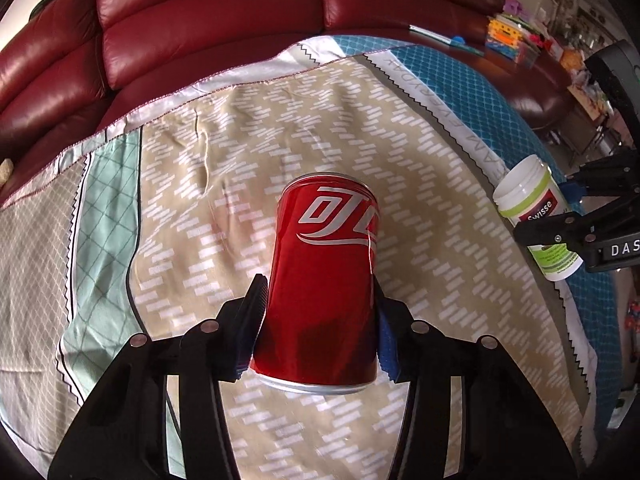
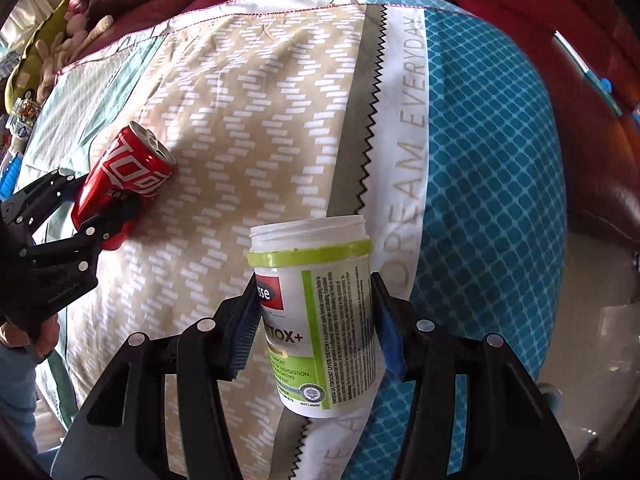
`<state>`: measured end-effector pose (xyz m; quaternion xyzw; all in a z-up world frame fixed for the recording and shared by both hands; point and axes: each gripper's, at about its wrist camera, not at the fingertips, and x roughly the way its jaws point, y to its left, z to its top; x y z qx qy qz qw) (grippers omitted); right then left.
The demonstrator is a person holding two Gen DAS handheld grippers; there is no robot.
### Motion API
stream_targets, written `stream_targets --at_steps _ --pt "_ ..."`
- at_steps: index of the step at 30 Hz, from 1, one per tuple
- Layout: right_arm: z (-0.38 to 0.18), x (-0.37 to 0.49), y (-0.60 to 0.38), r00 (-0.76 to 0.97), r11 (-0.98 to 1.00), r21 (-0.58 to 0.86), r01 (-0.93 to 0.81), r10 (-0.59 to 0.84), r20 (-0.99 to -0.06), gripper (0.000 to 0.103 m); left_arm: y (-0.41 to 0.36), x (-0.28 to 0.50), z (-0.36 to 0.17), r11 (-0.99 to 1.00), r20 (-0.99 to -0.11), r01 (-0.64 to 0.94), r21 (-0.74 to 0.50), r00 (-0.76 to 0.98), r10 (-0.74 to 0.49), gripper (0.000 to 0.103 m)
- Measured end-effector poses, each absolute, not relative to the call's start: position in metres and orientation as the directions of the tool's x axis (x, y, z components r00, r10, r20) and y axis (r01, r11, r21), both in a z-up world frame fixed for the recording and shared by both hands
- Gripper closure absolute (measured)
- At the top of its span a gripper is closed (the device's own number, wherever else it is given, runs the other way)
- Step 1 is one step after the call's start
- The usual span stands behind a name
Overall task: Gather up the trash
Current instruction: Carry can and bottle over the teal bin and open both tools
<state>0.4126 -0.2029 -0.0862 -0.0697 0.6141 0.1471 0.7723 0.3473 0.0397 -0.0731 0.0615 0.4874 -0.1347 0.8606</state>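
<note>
Between the blue pads of the left gripper [image 1: 318, 320], at the six o'clock edge of its own view, a red soda can [image 1: 326, 276] is clamped across its body, opened end pointing away; the mid-body hold probably keeps it from swinging during carrying. The right wrist view shows the same can at nine o'clock, tilted, apparently raised clear of the patterned cloth [image 1: 200, 168].

In the right gripper [image 2: 314, 328], low at six o'clock, a lidless white supplement bottle [image 2: 316, 320] sits pinched between the jaws, open mouth forward; the pads press its labelled sides, a sensible place on a smooth round tub. Both pieces of trash are thus in hand.

Beyond, at twelve o'clock, a red leather sofa [image 1: 208, 12] backs the cloth. No bin shows in either view, so where the trash will go is unclear.
</note>
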Motion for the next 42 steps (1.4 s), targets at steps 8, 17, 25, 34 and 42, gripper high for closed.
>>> stream_targets --at_steps 8,17,25,34,42 --pt "-0.059 0.35 -0.227 0.243 0.959 0.113 -0.261 0.179 -0.953 0.054 0.011 0.297 -0.052 0.956 -0.843 0.291 -0.038 0.505 -0.187 0.053" --pt "-0.047 0.285 -0.274 0.297 0.973 0.178 -0.146 0.215 -0.93 0.054 -0.042 0.234 -0.032 0.939 -0.828 0.334 -0.085 0.501 -0.253 0.053" --pt "-0.024 0.225 -0.357 0.391 0.972 0.233 -0.028 0.225 -0.892 0.054 -0.124 0.192 -0.012 0.891 -0.814 0.444 -0.099 0.478 -0.329 0.053" --pt "-0.025 0.159 -0.496 0.439 0.957 0.221 0.186 0.12 -0.89 0.054 -0.255 0.172 -0.013 0.794 -0.813 0.595 -0.124 0.398 -0.425 0.053" --pt "-0.063 0.132 -0.561 0.407 0.921 0.25 0.3 0.113 -0.906 0.054 -0.352 0.171 -0.043 0.729 -0.853 0.672 -0.129 0.3 -0.428 0.053"
